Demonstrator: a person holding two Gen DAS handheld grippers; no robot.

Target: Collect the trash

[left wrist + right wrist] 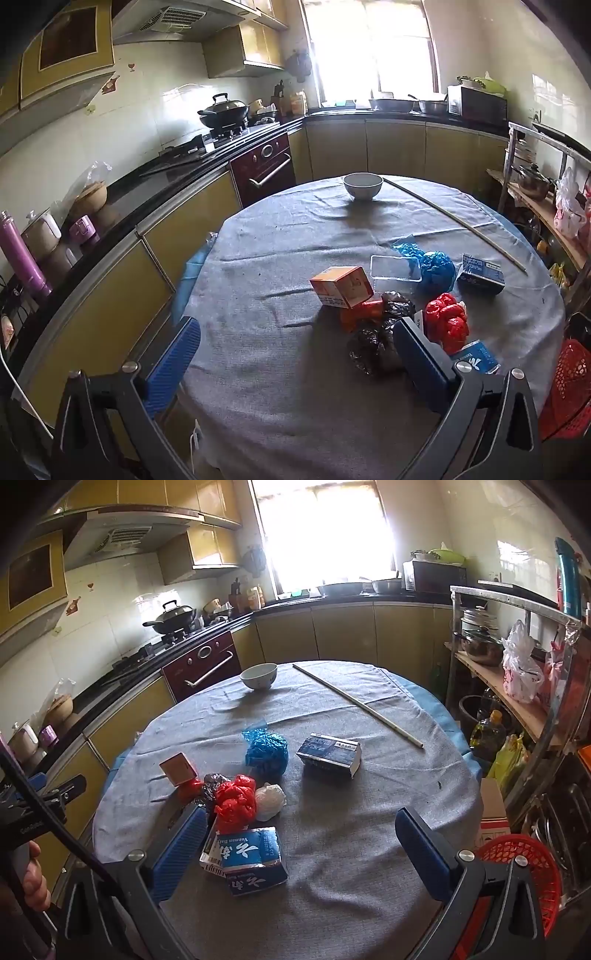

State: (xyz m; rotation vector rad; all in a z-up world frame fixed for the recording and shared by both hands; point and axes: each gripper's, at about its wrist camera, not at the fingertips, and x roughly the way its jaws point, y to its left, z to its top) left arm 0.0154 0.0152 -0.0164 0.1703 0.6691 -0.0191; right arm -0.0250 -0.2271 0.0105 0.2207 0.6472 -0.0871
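Crumpled bags: five. Boxes: three. Bowl: one.

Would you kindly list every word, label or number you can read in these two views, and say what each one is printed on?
"Yunnan Bai...": on the nearest blue carton, printed upside down; the rest is cut off.
Large white Chinese characters on the same carton: visible, but I cannot read them reliably.
Barcode on that carton: digits too small.
Far blue box: white label text too blurred.
Orange box: print too blurred.
Left gripper handle: small white lettering, illegible.
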